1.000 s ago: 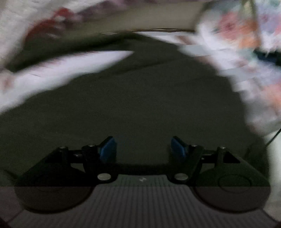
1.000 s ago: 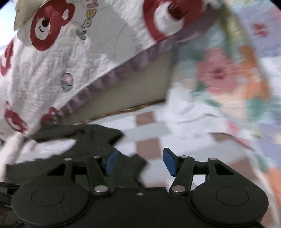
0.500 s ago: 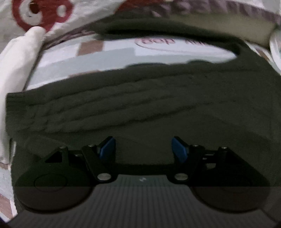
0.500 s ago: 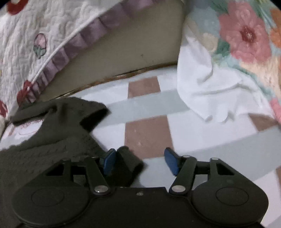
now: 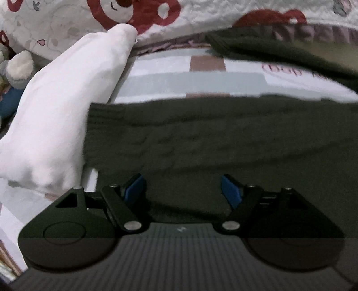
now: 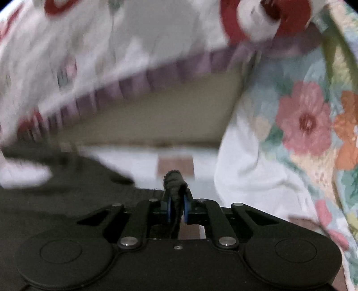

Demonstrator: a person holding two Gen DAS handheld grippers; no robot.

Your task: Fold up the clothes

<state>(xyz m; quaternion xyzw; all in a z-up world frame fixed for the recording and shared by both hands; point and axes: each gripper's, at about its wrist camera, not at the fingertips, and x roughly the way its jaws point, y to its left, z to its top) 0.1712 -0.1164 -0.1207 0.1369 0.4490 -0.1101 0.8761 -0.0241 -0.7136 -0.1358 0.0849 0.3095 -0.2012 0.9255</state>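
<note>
A dark green knitted sweater (image 5: 212, 138) lies spread on the checked bed sheet (image 5: 179, 82). My left gripper (image 5: 182, 190) hovers over its near part, jaws wide and still opening, with only flat knit below them and nothing pinched. In the right wrist view the same sweater (image 6: 56, 190) stretches off to the left. My right gripper (image 6: 176, 208) has just snapped shut on a bunched edge of the sweater, and a dark knit tuft sticks up between the blue pads (image 6: 169, 208).
A white cloth (image 5: 67, 107) lies against the sweater's left end. A bear-print quilt (image 5: 179, 20) with a purple ruffle hangs at the back. A floral blanket (image 6: 313, 125) and a white cloth (image 6: 252, 174) sit at the right.
My right gripper sank onto the sweater's edge and shut on it. My left gripper swept left along the sweater, bringing its left end and the white cloth into view.
</note>
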